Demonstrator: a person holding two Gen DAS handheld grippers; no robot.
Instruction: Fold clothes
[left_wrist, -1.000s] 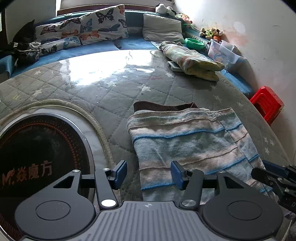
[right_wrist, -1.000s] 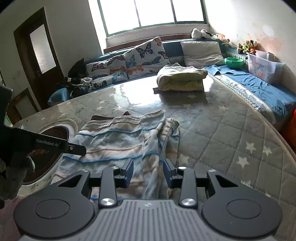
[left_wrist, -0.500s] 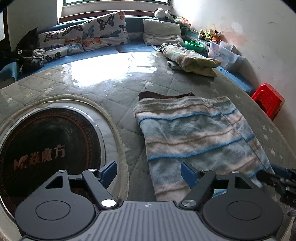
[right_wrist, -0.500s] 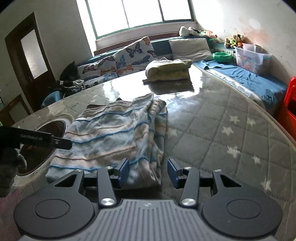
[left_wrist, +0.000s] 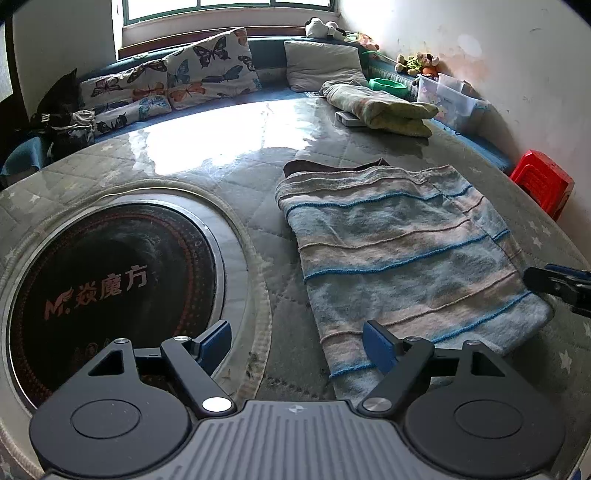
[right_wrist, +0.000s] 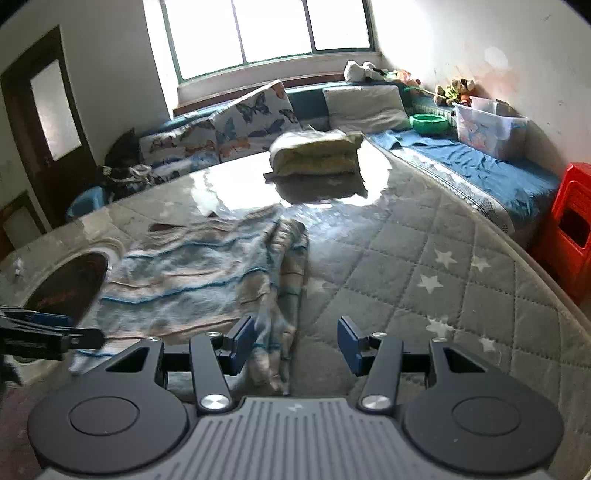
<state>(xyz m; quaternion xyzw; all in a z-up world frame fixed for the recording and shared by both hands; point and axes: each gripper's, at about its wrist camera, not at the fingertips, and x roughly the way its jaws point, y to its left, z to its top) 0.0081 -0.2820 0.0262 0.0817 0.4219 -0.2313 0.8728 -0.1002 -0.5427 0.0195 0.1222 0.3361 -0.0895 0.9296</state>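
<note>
Both jaws have just been opening and hold nothing: left gripper (left_wrist: 297, 341) wide, right gripper (right_wrist: 297, 345) half-spread. Next I take the striped garment's (left_wrist: 399, 254) near-edge corners to fold.

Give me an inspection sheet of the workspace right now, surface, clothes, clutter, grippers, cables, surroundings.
Surface: quilted grey star-pattern table cover, glossy; round black cooktop inset.
Job's things: striped garment lying folded flat, a brown piece showing under its far edge.
Clutter: folded blanket at the far side.
Grippers: left gripper open, jaws just widened, empty; right gripper open, jaws just widened, over the garment's bunched edge.
Cables: nothing seen.
Surroundings: butterfly cushions, red stool, window.
</note>
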